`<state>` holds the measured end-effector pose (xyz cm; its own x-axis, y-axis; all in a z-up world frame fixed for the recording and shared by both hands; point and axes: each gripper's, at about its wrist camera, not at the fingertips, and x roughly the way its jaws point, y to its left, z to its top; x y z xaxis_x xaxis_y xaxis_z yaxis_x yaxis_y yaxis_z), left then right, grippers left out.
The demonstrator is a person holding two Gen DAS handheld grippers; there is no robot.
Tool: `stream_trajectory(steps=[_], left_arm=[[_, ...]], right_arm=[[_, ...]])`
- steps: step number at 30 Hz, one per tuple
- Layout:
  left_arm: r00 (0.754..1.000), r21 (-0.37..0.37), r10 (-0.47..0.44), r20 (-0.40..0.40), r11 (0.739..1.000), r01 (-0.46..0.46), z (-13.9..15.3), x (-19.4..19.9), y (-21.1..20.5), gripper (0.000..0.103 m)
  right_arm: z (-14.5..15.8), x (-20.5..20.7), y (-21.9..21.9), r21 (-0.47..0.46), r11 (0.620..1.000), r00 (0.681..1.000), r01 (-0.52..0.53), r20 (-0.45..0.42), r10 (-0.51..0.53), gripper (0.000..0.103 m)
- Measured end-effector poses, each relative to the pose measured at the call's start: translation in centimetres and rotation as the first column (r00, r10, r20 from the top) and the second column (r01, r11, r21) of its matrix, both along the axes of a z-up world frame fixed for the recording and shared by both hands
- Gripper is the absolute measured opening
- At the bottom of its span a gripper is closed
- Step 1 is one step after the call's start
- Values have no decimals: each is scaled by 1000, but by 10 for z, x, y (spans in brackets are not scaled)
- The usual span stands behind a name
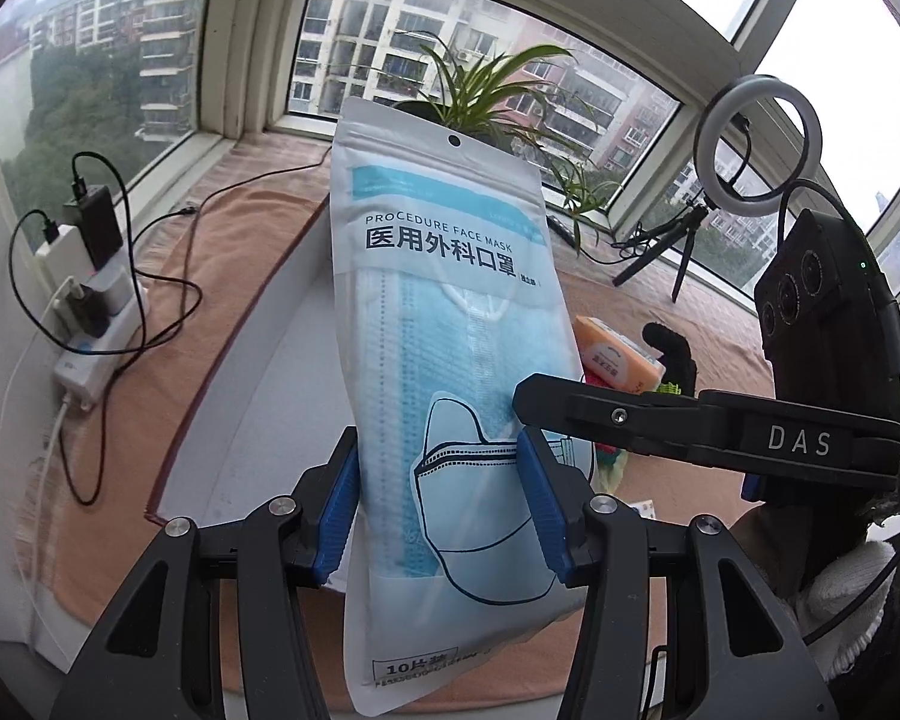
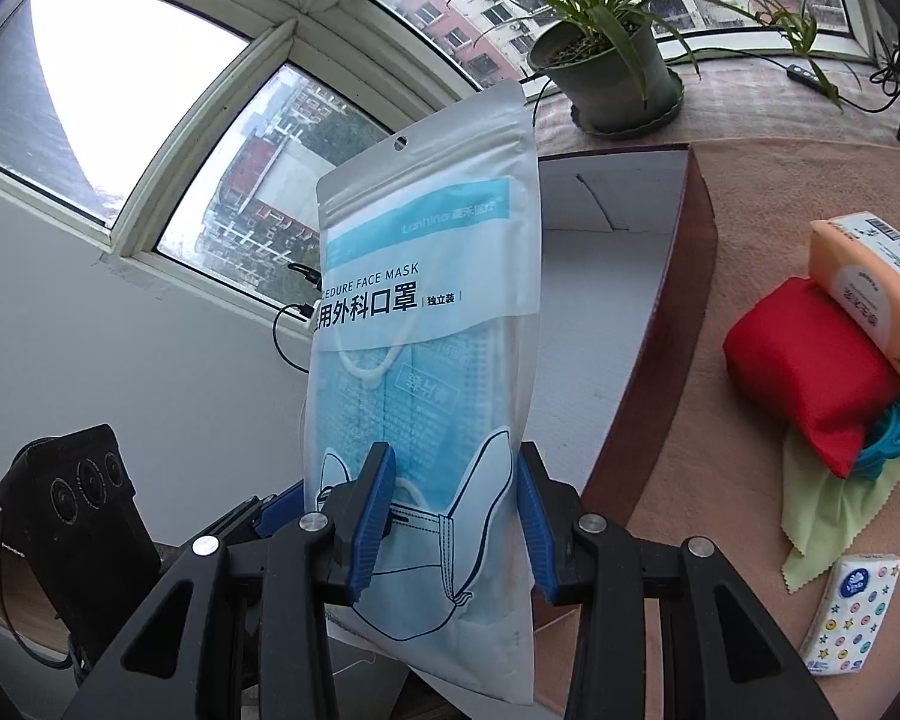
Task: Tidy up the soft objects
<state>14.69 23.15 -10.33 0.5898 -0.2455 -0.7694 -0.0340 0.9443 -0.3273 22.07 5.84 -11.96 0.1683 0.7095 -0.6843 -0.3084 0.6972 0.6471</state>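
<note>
A clear and blue pack of procedure face masks (image 1: 450, 330) stands upright in the air above the white box (image 1: 282, 360). My left gripper (image 1: 438, 498) is shut on the pack's lower part, one blue pad on each side. My right gripper (image 2: 456, 516) holds the same pack (image 2: 426, 360) between its pads from the other side; its black finger crosses the left wrist view (image 1: 690, 426). The left gripper's body shows at lower left in the right wrist view (image 2: 72, 510).
A red soft pouch (image 2: 810, 372), an orange tissue pack (image 2: 870, 294), a green cloth (image 2: 822, 504), a teal ring (image 2: 888, 438) and a small patterned tissue pack (image 2: 852, 612) lie on the peach mat. A potted plant (image 2: 612, 66), ring light (image 1: 756, 144) and power strip (image 1: 90, 324) stand around.
</note>
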Motion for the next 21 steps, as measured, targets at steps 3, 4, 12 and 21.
stream_trajectory(steps=[3, 4, 12, 21], left_arm=[[1000, -7, 6, -5, 1000, -6, -5, 6, 8, 50], [1000, -9, 6, -7, 1000, -6, -6, 9, 11, 50], [999, -6, -5, -32, 1000, 5, -18, 29, 16, 51], [999, 59, 22, -34, 998, -20, -24, 42, 24, 48]], right_arm=[[-7, 9, 12, -3, 1000, 1000, 1, -17, -1, 37], [-9, 12, 15, -3, 1000, 1000, 1, -22, -1, 37], [-21, 31, 28, -38, 999, 999, 13, -38, -14, 37], [-26, 39, 33, -112, 994, 1000, 15, -11, -16, 44]])
